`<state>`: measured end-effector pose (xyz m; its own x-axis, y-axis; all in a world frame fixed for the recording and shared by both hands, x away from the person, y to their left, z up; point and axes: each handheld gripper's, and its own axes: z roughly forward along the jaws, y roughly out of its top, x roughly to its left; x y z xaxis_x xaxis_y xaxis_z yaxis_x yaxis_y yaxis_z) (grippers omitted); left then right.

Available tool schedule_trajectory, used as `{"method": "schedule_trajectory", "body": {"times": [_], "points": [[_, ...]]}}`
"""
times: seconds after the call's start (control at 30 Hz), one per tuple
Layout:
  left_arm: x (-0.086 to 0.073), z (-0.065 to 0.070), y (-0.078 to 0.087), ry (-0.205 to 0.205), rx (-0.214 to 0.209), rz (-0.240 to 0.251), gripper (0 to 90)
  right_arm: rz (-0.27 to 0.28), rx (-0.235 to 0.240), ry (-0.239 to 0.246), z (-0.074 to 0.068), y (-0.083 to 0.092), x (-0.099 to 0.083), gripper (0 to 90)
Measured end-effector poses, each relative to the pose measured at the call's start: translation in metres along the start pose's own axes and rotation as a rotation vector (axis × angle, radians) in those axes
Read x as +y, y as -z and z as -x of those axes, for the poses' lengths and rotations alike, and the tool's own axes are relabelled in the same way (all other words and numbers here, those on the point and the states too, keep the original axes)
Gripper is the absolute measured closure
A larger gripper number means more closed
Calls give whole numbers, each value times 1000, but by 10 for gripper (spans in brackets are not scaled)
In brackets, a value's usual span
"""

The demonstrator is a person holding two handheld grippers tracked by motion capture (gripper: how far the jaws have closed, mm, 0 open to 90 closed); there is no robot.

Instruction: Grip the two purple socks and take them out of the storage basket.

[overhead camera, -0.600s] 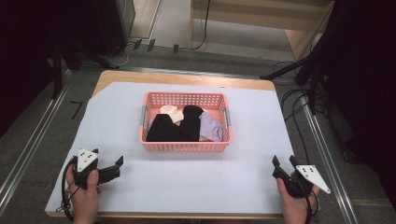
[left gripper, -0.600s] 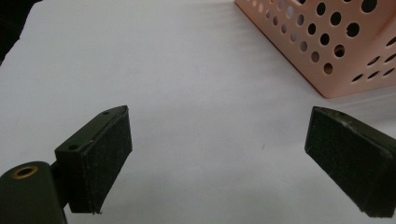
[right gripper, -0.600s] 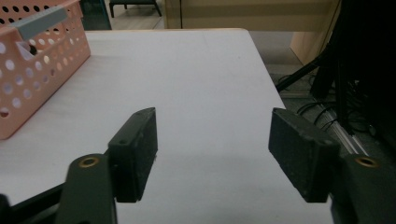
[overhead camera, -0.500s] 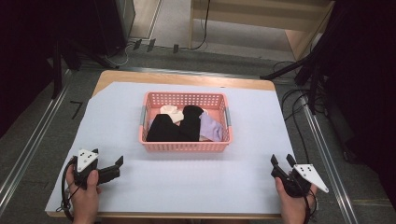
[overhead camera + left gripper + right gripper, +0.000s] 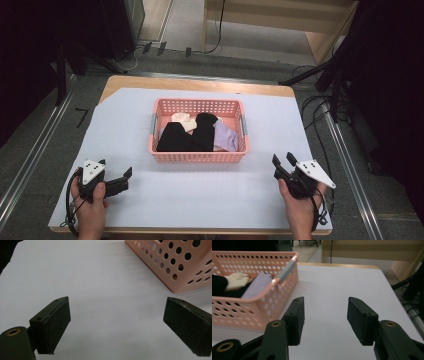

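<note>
A pink perforated basket [image 5: 197, 156] stands in the middle of the white-covered table [image 5: 200, 200]. Inside lie black socks [image 5: 182, 137], a cream sock [image 5: 184, 121] and a lavender sock [image 5: 226, 136]. My left gripper [image 5: 125, 179] rests at the near left, open and empty, pointing right toward the basket. Its jaws [image 5: 117, 302] stand wide apart over bare sheet, with the basket's corner [image 5: 180, 270] ahead on the right. My right gripper [image 5: 282, 161] is at the near right, open, with nothing between its jaws [image 5: 326, 301]. The basket [image 5: 244, 310] is just left of it.
The table's front edge [image 5: 200, 232] runs close behind both hands. Metal rails [image 5: 350, 165] flank the table on the floor, and cables [image 5: 312, 107] trail at the right. A wooden bench [image 5: 280, 20] stands beyond the far edge.
My right gripper has shifted a little left and forward, toward the basket's near right corner. The left gripper has stayed about where it was.
</note>
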<state>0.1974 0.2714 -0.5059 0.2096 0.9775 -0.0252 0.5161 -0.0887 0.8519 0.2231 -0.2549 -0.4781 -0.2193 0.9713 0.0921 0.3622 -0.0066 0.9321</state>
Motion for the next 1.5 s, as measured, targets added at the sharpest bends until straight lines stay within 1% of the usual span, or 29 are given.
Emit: {"method": "schedule_trajectory", "body": {"times": [0.03, 0.07, 0.13, 0.17, 0.23, 0.27, 0.33, 0.37, 0.43, 0.47, 0.5, 0.6, 0.63, 0.7, 0.77, 0.8, 0.87, 0.9, 0.93, 1.07, 1.1, 1.2, 1.3, 1.33, 1.5], "points": [[0, 0, 0, 2, 0, 0, 82, -1, 15, 4, -4, -2, 4, 501], [0, 0, 0, 2, -1, -1, 82, -1, 15, 4, -4, -2, 4, 501], [0, 0, 0, 2, -1, -1, 82, -2, 26, 21, -14, -7, 12, 508], [0, 0, 0, 1, -1, -4, 82, -3, 34, 29, -17, -9, 15, 520], [0, 0, 0, -2, 0, -8, 82, -32, 61, 43, -29, -18, 26, 542], [0, 0, 0, -2, 0, -7, 82, -32, 61, 43, -29, -18, 26, 542], [0, 0, 0, -1, 0, -8, 82, -50, 77, 57, -37, -25, 32, 540], [0, 0, -1, -1, -1, -5, 82, -64, 76, 54, -40, -27, 34, 543], [0, 0, 0, 1, -1, -5, 82, -91, 84, 52, -50, -36, 40, 547], [0, 0, 0, 1, -1, -5, 82, -91, 84, 52, -50, -36, 40, 547], [0, 0, -1, 2, -2, -5, 82, -98, 90, 47, -55, -41, 42, 546], [0, 0, -1, 3, -3, -5, 82, -112, 94, 41, -59, -46, 45, 543], [0, 0, -1, 4, -3, -4, 82, -115, 98, 47, -61, -49, 46, 540], [0, 0, 0, 0, -3, -11, 82, -140, 108, 50, -68, -55, 49, 531], [0, 0, 0, 1, -2, -11, 82, -144, 110, 56, -70, -57, 50, 531], [0, 0, -1, 1, -2, -11, 82, -157, 115, 63, -76, -63, 53, 529], [0, 0, 0, -3, -2, -13, 82, -168, 120, 72, -81, -68, 55, 524], [0, 0, 0, -3, -2, -13, 82, -175, 122, 75, -84, -70, 56, 518], [0, 0, 0, -2, -1, -13, 82, -175, 122, 75, -84, -70, 56, 518], [0, 0, -1, 0, -5, -11, 82, -204, 137, 73, -95, -82, 60, 506], [0, 0, -1, 0, -2, -11, 82, -223, 142, 79, -99, -87, 61, 506], [0, 0, -1, 0, 1, -14, 82, -235, 141, 80, -102, -91, 62, 507], [0, 0, -1, 1, -1, -12, 82, -265, 146, 68, -106, -101, 63, 507], [1, 0, -1, 0, -3, -13, 82, -290, 145, 62, -109, -108, 64, 505], [1, 0, -2, 1, -3, -14, 82, -344, 154, 40, -115, -123, 64, 504]]}}
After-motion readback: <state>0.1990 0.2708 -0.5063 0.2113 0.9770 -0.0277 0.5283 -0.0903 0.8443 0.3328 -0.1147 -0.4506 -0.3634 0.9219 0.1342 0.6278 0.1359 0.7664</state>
